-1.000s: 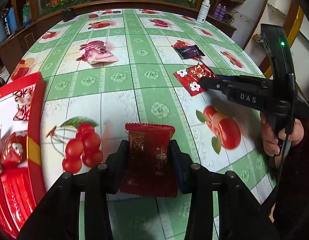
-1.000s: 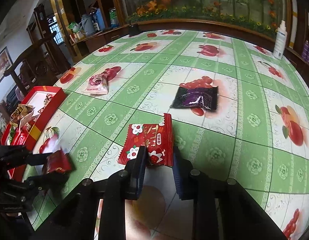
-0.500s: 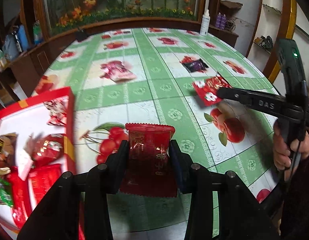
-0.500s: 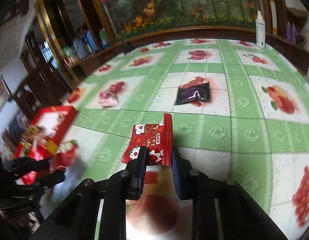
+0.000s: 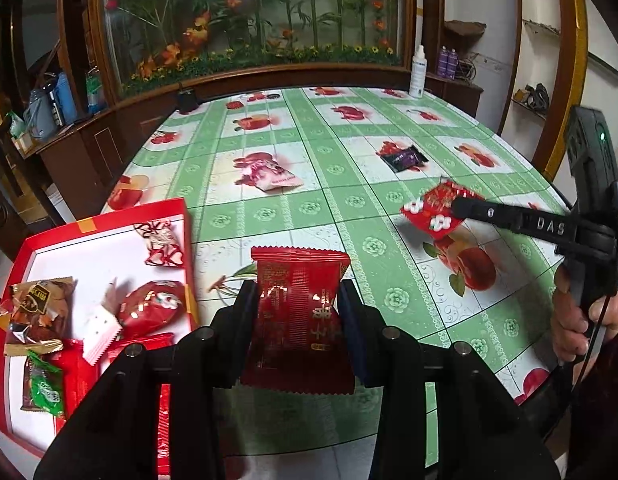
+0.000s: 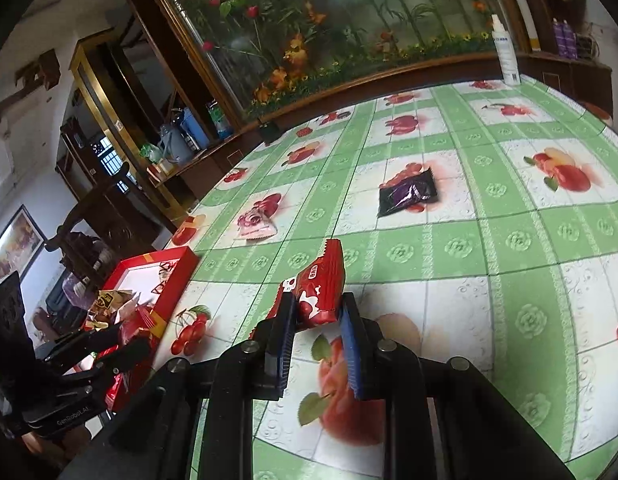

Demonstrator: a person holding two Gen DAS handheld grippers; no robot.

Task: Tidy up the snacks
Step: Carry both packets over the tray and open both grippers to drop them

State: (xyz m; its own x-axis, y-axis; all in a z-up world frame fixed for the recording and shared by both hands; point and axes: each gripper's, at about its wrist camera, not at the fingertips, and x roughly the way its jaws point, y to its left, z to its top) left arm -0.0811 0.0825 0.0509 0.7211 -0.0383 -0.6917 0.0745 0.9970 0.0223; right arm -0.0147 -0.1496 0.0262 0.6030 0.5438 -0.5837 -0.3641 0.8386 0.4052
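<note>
My left gripper (image 5: 299, 296) is shut on a dark red snack packet (image 5: 299, 320) and holds it above the table, just right of the red box (image 5: 105, 222). The box holds several snacks. My right gripper (image 6: 315, 312) is shut on a red packet with white flowers (image 6: 319, 284), lifted off the table; it also shows in the left wrist view (image 5: 435, 208). A pink packet (image 5: 269, 176) and a black-purple packet (image 5: 403, 157) lie on the table farther back.
The table has a green and white fruit-print cloth (image 5: 329, 200). A white spray bottle (image 5: 417, 72) stands at its far right edge. A wooden cabinet with a flower panel (image 5: 249, 20) runs behind. A small dark object (image 5: 186, 100) sits at the far edge.
Both grippers have risen and drawn back with their packets. The left one has moved left towards the red box, which now shows more fully. The right packet has tilted on edge.
</note>
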